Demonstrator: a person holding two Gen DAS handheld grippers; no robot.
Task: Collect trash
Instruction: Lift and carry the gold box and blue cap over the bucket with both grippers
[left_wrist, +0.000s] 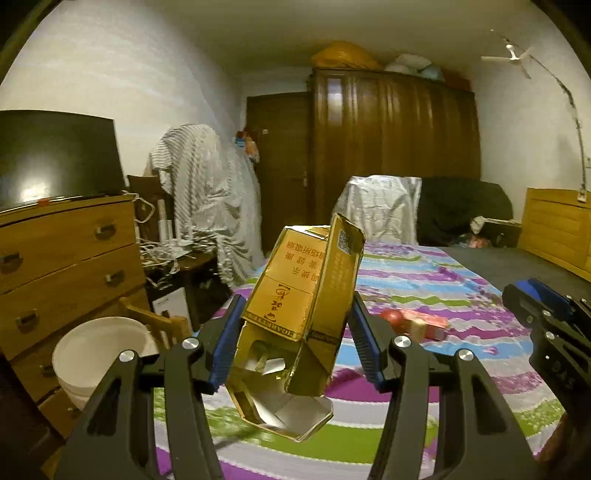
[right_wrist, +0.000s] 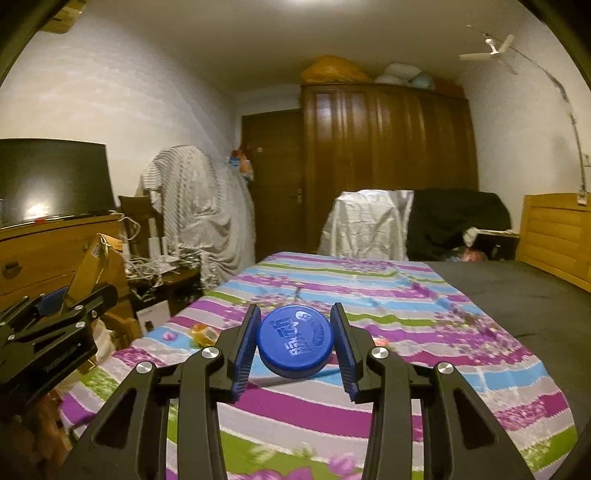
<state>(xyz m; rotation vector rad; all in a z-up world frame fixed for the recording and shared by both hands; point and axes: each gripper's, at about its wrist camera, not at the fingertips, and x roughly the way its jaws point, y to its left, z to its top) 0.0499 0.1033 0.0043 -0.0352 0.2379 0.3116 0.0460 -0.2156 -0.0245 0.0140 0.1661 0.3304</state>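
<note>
My left gripper (left_wrist: 295, 328) is shut on an empty gold cigarette carton (left_wrist: 303, 295), torn open at its near end and held up above the bed. The same carton (right_wrist: 96, 264) and the left gripper (right_wrist: 62, 306) show at the left edge of the right wrist view. My right gripper (right_wrist: 295, 347) is shut on a blue bottle cap (right_wrist: 294, 345), pinched by its rim above the striped bedspread (right_wrist: 406, 317). The right gripper (left_wrist: 546, 317) appears at the right edge of the left wrist view. A red packet (left_wrist: 413, 325) lies on the bedspread (left_wrist: 424, 280), and a small orange wrapper (right_wrist: 202, 334) lies near its left edge.
A white bucket (left_wrist: 99, 354) stands on the floor left of the bed, below a wooden dresser (left_wrist: 66, 258) with a monitor (left_wrist: 55, 155) on top. Cloth-covered chairs (right_wrist: 195, 206), a wardrobe (right_wrist: 384, 147) and a door (right_wrist: 273, 177) stand behind. The wooden headboard (right_wrist: 554, 236) is at the right.
</note>
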